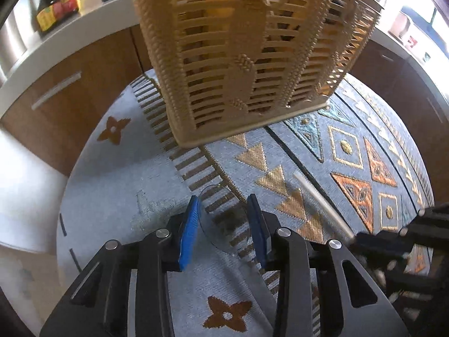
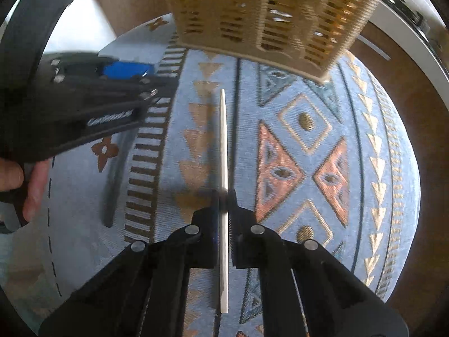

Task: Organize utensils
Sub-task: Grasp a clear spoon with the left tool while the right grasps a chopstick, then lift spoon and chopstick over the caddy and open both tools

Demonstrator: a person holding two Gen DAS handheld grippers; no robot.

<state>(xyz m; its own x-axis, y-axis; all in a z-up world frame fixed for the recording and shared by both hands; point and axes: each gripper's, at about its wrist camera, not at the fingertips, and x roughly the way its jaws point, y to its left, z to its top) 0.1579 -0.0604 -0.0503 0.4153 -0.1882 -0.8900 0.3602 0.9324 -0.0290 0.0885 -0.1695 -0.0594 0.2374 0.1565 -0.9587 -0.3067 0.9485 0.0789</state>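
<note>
right gripper (image 2: 224,196) fingers clenched on white chopstick (image 2: 223,140); left gripper (image 1: 224,213) fingers released around clear spoon (image 1: 221,216)

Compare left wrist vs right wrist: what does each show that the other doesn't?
Left wrist only: a clear spoon lying between the open left gripper, and bottles on the counter at upper left.

Right wrist only: the right gripper shut on the white stick seen end to end, and the person's hand on the left gripper's handle.

Both: the slatted beige basket, the patterned rug, and the white stick.
</note>
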